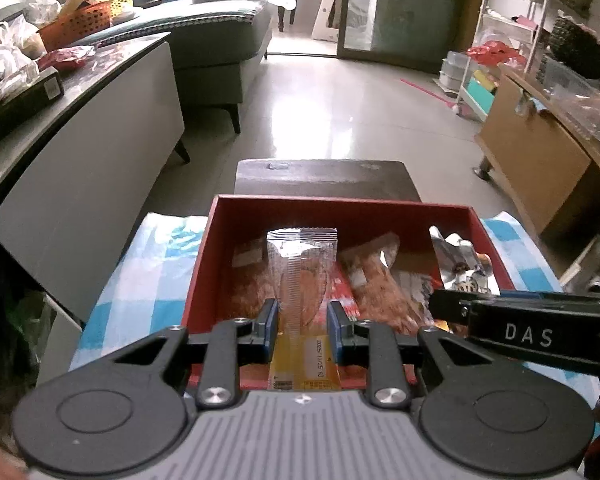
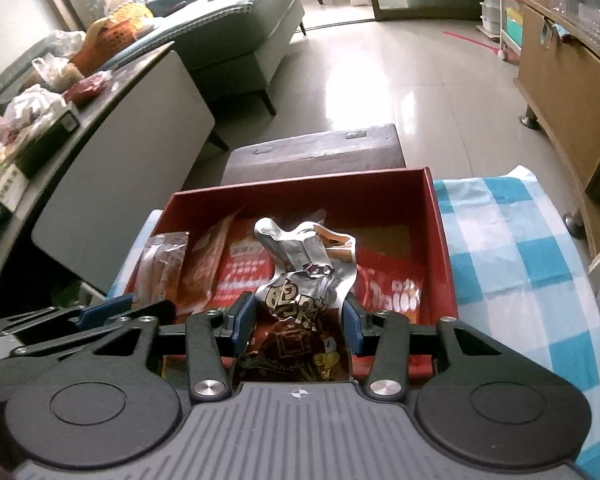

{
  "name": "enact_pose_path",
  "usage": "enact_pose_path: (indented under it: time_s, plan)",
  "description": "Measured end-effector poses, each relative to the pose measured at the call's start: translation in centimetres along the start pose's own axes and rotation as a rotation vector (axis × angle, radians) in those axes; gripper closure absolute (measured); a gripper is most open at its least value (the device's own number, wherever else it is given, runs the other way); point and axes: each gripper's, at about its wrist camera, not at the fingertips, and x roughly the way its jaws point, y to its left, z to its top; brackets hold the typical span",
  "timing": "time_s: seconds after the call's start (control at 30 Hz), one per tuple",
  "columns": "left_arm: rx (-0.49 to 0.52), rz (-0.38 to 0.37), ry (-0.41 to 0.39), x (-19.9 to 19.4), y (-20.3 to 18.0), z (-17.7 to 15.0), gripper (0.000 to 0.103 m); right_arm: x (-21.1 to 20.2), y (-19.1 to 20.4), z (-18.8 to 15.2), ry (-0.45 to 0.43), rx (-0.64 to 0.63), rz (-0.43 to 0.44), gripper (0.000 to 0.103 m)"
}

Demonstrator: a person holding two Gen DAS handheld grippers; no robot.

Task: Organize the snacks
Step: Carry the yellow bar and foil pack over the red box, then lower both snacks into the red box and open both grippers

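A red box (image 1: 216,240) (image 2: 440,240) sits on a blue-and-white checked cloth and holds several snack packets. My left gripper (image 1: 303,312) is shut on a clear-and-orange snack packet (image 1: 302,264), which stands upright over the box's near left part. My right gripper (image 2: 298,314) is shut on a crumpled silver-and-brown snack bag (image 2: 300,276), held over the box's near middle. In the right wrist view the left gripper's packet (image 2: 162,264) shows at the left. The right gripper's arm (image 1: 520,328) crosses the right side of the left wrist view, with its silver bag (image 1: 460,256) beyond.
A dark stool (image 1: 324,178) stands beyond the box. A grey table (image 1: 80,128) with bags and an orange basket (image 1: 80,26) is at the left, with a sofa (image 1: 220,40) behind. A wooden cabinet (image 1: 540,160) and shelves are at the right. Checked cloth (image 2: 512,260) lies right of the box.
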Motion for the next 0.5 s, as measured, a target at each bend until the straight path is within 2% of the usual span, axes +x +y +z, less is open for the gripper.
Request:
enact_pose_path:
  time_s: [0.3, 0.5]
  plan:
    - [-0.022, 0.043, 0.028, 3.5, 0.5, 0.9, 0.081, 3.8, -0.9, 1.2, 0.039, -0.004, -0.047, 0.049]
    - [-0.041, 0.042, 0.035, 3.6, 1.2, 0.9, 0.076, 4.5, -1.3, 1.6, 0.036, 0.005, -0.050, 0.041]
